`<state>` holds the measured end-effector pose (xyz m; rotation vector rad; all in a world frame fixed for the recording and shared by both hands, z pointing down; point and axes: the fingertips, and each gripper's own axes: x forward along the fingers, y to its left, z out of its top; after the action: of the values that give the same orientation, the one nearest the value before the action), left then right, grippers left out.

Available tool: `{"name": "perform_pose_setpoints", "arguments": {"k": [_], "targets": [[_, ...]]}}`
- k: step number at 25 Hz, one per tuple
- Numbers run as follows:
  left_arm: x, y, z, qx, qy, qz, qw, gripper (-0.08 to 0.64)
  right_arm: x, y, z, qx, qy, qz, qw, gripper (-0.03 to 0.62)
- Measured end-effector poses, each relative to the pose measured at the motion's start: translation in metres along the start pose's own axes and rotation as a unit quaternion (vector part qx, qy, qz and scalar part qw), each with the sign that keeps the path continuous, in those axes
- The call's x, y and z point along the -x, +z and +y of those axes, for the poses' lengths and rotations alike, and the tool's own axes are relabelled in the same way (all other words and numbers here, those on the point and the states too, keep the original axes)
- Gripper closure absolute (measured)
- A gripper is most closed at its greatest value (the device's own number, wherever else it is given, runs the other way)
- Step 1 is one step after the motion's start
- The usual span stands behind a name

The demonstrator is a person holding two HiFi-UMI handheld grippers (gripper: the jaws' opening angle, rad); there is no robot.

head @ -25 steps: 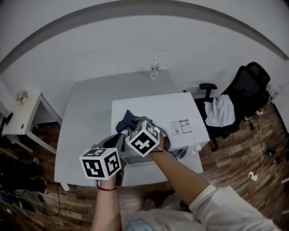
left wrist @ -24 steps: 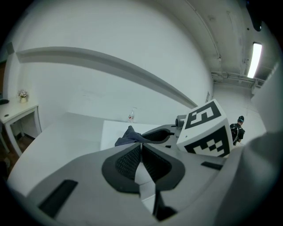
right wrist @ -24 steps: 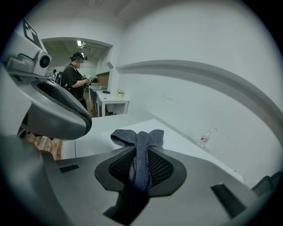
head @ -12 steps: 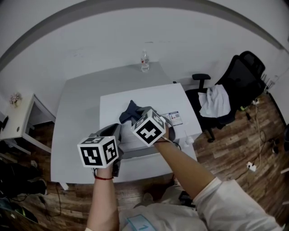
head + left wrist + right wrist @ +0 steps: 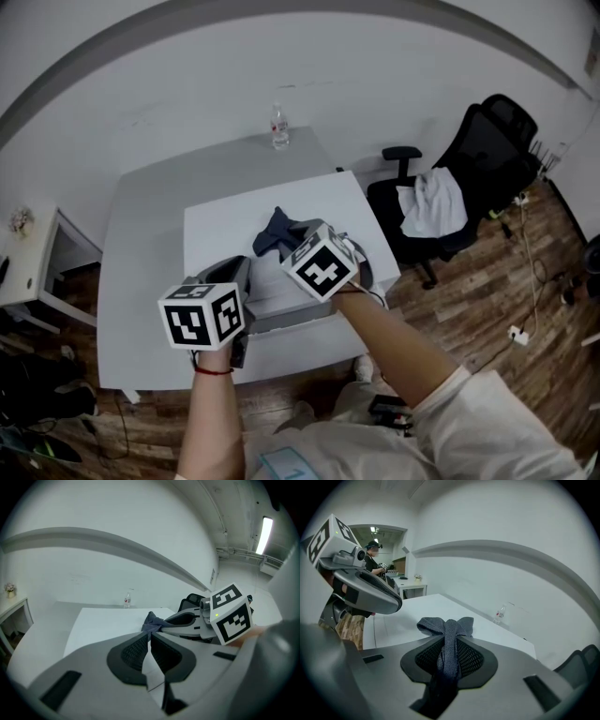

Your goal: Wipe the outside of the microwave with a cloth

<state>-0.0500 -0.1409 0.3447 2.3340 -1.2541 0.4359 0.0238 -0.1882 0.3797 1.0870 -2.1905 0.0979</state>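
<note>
A white microwave stands on a grey table. A dark blue-grey cloth lies bunched on its top, and my right gripper is shut on it. In the right gripper view the cloth runs between the pads, above the white top. My left gripper hovers at the microwave's front left corner. Its jaws look shut with nothing in them. From the left gripper view, the cloth and the right gripper are just ahead.
A water bottle stands at the table's far edge. A black office chair with a white garment is to the right. A small white side table is at the left. A person stands far back in the room.
The right gripper has dragged the cloth to the right across the microwave's top, covering the sticker there. The left gripper has stayed at the front left corner. The head camera has shifted.
</note>
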Motion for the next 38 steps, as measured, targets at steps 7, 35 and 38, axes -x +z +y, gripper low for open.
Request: {"name": "perform_pose_setpoints", "arguments": {"k": [7, 35, 38], "targets": [[-0.017, 0.001, -0.017, -0.013, -0.012, 0.012, 0.9998, 0.549, 0.016, -0.02, -0.025, -0.02, -0.006, 0.002, 1.0, 0.499], [-0.064, 0.021, -0.056, -0.044, -0.04, 0.025, 0.9979, 0.549, 0.062, -0.076, -0.111, -0.048, -0.043, 0.003, 0.998, 0.499], [-0.071, 0.024, -0.068, -0.048, -0.052, 0.025, 0.9972, 0.548, 0.064, -0.082, -0.133, -0.076, -0.066, 0.001, 0.995, 0.499]]}}
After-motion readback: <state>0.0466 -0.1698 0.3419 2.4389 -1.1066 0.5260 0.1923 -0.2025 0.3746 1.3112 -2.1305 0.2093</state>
